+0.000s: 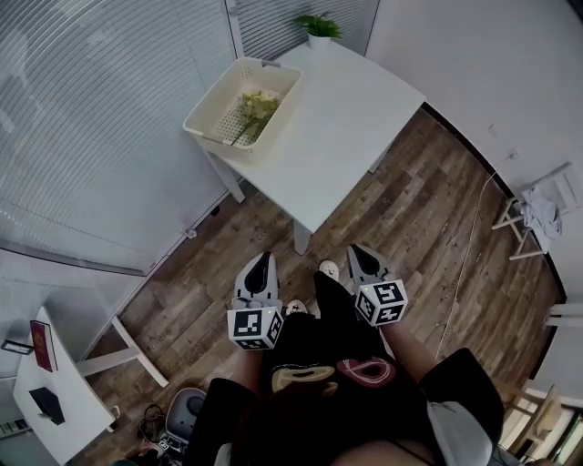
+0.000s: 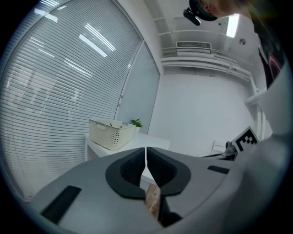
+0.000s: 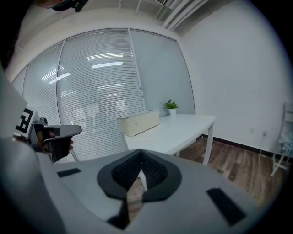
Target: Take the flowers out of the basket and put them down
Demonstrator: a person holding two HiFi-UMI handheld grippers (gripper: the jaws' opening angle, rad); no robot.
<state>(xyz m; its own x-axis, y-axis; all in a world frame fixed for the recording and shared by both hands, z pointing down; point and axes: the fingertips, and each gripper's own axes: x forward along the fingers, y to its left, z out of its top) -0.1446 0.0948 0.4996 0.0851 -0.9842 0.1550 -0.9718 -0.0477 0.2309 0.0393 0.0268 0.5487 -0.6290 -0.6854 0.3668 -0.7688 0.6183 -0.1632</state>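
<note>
Progress: nothing is done so far, as I judge it. The flowers [image 1: 253,109] lie inside the basket [image 1: 208,102], and none are out on the table [image 1: 346,118].
Flowers: well ahead of both grippers, a little towards the left gripper's side. In the gripper views I can barely make out a stem above the rim, so I go by the head view.
Basket: on the table's far-left part, near the potted plant [image 1: 319,27] and well apart from my tools.
Left gripper [image 1: 263,262]: jaws together with the pads meeting, nothing between them, touching nothing.
Right gripper [image 1: 357,251]: jaws also closed and empty, held over the floor [image 1: 383,237] short of the table.
Left to do: close the distance, open a gripper, grasp the stems, lift them out, and set them down.
</note>
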